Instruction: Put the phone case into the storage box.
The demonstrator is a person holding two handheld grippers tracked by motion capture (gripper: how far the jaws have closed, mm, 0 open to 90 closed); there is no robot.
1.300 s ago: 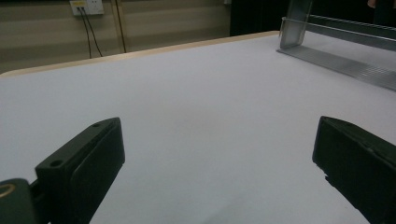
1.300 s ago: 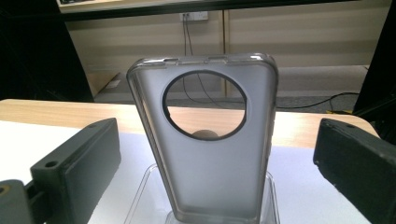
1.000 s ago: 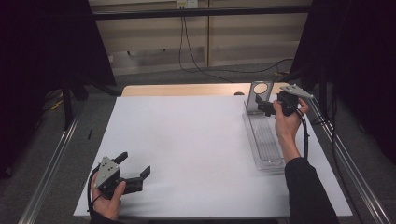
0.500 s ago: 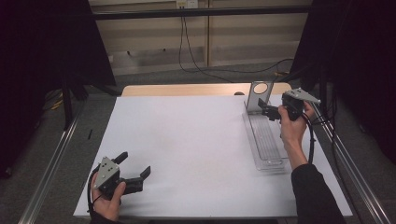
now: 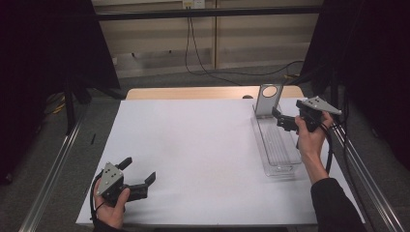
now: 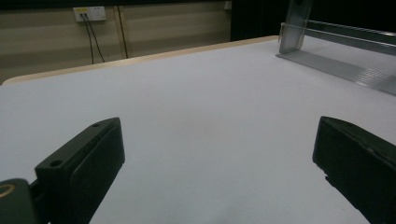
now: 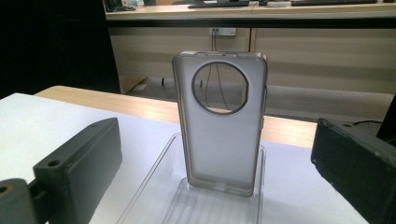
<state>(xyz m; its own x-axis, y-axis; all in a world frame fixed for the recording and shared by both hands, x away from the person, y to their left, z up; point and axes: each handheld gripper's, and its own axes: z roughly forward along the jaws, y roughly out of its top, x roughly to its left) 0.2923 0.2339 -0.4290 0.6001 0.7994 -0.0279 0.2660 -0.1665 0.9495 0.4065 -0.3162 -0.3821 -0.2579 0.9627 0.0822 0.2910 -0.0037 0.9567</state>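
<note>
High view, looking down on a white tabletop (image 5: 203,145): a clear phone case (image 5: 267,99) stands upright at the far end of a long clear tray (image 5: 278,147) on the right side. The tray's transparent walls are hard to make out against the white surface. The case's long axis runs up and down, its round camera hole near the top; from the right gripper view its flat face (image 7: 219,126) looks straight toward the camera, the bottom edge resting in the tray (image 7: 154,200).

The right gripper (image 5: 283,120) hovers just beside the case, fingers spread wide and holding nothing; the hand covers much of its body. Compared with a second ago, it sits slightly farther right and nearer the person. The left gripper (image 5: 140,176) rests at the near left corner as before, fingers wide apart and empty, well apart from the tray.
</note>
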